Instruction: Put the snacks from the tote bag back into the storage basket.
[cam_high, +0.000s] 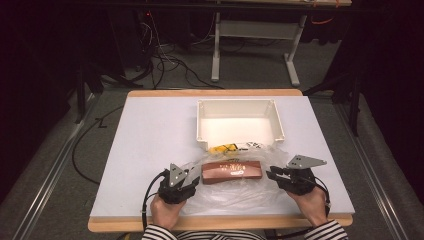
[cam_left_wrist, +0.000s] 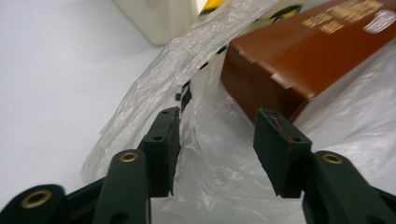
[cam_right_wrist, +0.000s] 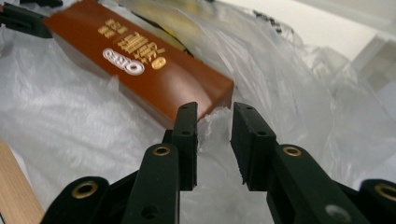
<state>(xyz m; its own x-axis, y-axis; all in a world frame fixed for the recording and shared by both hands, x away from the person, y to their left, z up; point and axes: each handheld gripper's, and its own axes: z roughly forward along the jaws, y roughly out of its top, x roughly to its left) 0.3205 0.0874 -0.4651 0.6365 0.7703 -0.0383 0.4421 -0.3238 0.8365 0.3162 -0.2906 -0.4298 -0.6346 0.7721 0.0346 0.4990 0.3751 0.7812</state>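
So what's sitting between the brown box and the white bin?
In the high view, a yellow and black packet and a white patterned one lie between the brown box and the white bin, under the clear plastic bag.

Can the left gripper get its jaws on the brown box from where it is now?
Probably yes: the left gripper stands open just short of the brown box, its near end facing it, with only loose plastic bag between them.
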